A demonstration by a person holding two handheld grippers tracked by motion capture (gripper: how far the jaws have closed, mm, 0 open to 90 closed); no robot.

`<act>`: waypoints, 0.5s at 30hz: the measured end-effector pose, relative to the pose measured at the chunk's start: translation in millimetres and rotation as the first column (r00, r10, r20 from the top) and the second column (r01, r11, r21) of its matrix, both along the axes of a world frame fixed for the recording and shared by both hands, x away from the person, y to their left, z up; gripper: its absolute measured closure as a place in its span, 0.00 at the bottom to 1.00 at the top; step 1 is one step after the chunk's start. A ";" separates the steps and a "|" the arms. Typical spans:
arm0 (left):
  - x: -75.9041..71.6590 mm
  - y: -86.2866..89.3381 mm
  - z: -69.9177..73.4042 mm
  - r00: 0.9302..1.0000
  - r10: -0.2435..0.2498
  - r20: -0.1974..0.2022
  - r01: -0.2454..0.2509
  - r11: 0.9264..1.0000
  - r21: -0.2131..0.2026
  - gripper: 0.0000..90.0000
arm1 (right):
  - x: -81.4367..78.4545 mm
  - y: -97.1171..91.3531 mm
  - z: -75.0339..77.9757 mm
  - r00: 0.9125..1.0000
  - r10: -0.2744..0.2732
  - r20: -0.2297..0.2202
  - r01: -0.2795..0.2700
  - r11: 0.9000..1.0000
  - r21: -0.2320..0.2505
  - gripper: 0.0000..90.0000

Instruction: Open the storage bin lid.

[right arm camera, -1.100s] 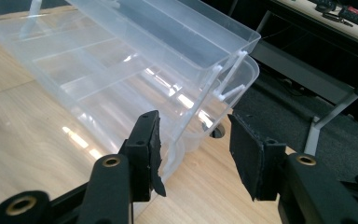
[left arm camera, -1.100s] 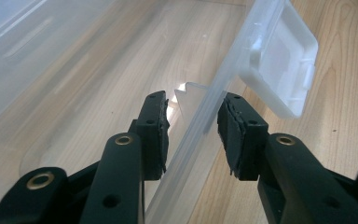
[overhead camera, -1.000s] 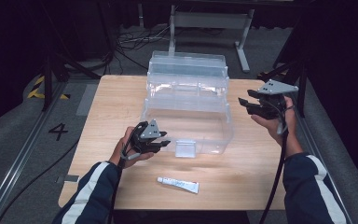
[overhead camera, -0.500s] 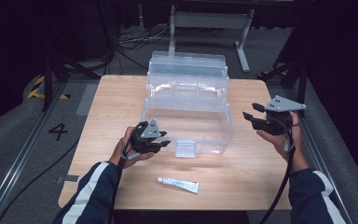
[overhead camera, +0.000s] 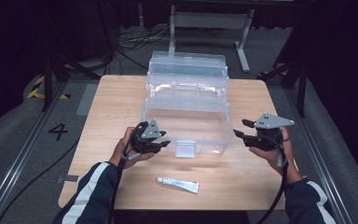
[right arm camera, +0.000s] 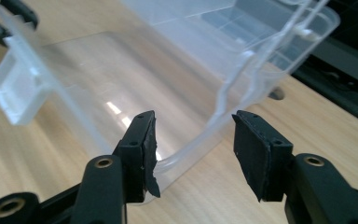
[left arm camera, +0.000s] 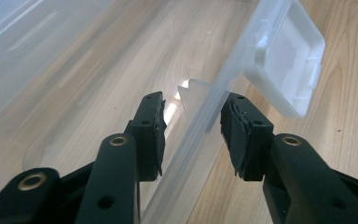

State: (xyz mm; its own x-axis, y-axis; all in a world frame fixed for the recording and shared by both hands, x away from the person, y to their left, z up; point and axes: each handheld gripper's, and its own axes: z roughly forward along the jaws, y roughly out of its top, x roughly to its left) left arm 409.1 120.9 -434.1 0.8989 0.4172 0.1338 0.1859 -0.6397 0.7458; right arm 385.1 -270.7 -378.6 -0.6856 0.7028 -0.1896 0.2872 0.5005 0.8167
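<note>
Storage box (overhead camera: 186, 109) sits mid-tabletop (overhead camera: 112, 107), lid up. Left tongs (overhead camera: 161, 142) straddle its front rim, not quite clamped; right tongs (overhead camera: 240, 135) gape wide, empty, nearing the corner. Next probably: closing on the rim.

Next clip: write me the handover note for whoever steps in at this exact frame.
Left gripper: jaws open, astride the front rim of the clear storage box, beside its front latch; not clamped.
Right gripper: jaws open, lined up on the box's right front corner, rim between them but apart from both pads.
Things: the box sits mid-table with its lid raised at the back, and looks empty. A small white tube lies on the table in front, untouched.
Done: the lid is open.
Left: probably closing on the box; the tube is not yet handled.
</note>
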 end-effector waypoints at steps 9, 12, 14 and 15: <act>-4.6 1.9 4.4 1.000 0.003 0.016 -0.003 1.000 -0.001 0.66 | -13.4 33.8 -22.6 0.992 0.110 -0.065 -0.115 0.991 -0.073 0.54; -6.2 5.1 6.9 1.000 0.008 0.028 -0.008 1.000 -0.002 0.64 | -16.9 45.1 -27.8 0.988 0.136 -0.070 -0.142 0.986 -0.091 0.52; -6.6 5.8 7.3 1.000 0.008 0.027 -0.008 1.000 -0.005 0.63 | -17.9 48.0 -28.5 0.987 0.143 -0.070 -0.149 0.985 -0.091 0.52; -7.2 7.2 8.6 0.999 0.011 0.030 -0.011 1.000 -0.004 0.63 | -18.8 50.2 -28.6 0.987 0.146 -0.066 -0.151 0.984 -0.097 0.52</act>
State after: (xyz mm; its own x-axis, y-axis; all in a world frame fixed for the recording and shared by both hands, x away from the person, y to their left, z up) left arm 401.9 128.2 -425.5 0.8898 0.4277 0.1593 0.1705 -0.6352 0.7533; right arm 366.3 -220.6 -407.2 -0.7929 0.5716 -0.2112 0.2491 0.6203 0.7437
